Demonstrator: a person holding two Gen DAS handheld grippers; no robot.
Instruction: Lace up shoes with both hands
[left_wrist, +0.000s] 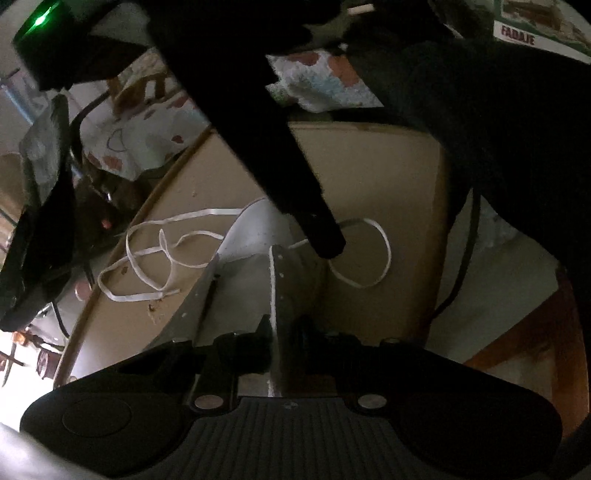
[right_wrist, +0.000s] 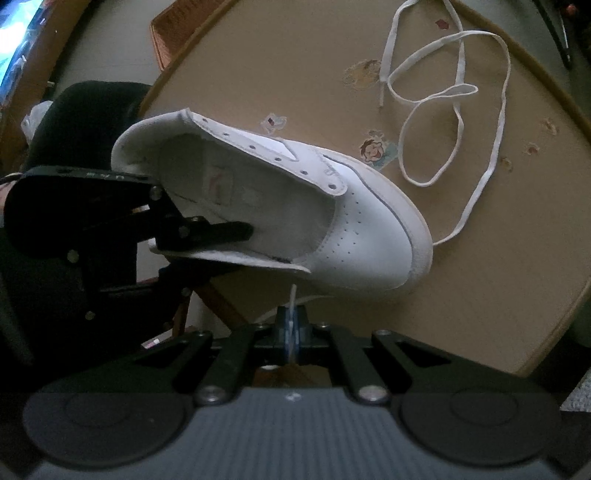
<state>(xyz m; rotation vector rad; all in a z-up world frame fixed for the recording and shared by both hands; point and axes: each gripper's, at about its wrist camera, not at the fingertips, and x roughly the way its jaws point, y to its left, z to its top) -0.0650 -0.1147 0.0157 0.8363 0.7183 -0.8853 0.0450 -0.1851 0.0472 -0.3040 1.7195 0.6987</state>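
Right wrist view has the action: the right gripper (right_wrist: 292, 325) is clamped tight on the end of the flat white shoelace (right_wrist: 458, 110), the tip pinched upright between its jaws just below the near eyelet flap of the white leather low-top sneaker (right_wrist: 332, 206). The sneaker lies tilted on the round tan table (right_wrist: 480, 295), toe toward the table's far-right edge, heel hanging out past the near-left edge. From the left comes the left gripper (right_wrist: 236, 230), its black finger reaching into the shoe's opening and pinching that same near flap; its jaws look nearly closed on the flap, though the grip itself is hard to confirm. The rest of the lace lies in loose loops well beyond the toe, toward the far-right edge.

Left wrist view is dark, but the flap's edge (left_wrist: 275, 280) runs straight up between the fingers, and the right gripper's black finger (left_wrist: 325, 240) crosses in from above.

Here is what counts: the lace tip sits directly under the flap, pointing up at its underside, row of eyelets running heel-to-toe above it. The right hand is nearer, so the threading looks like its job while the left steadies.
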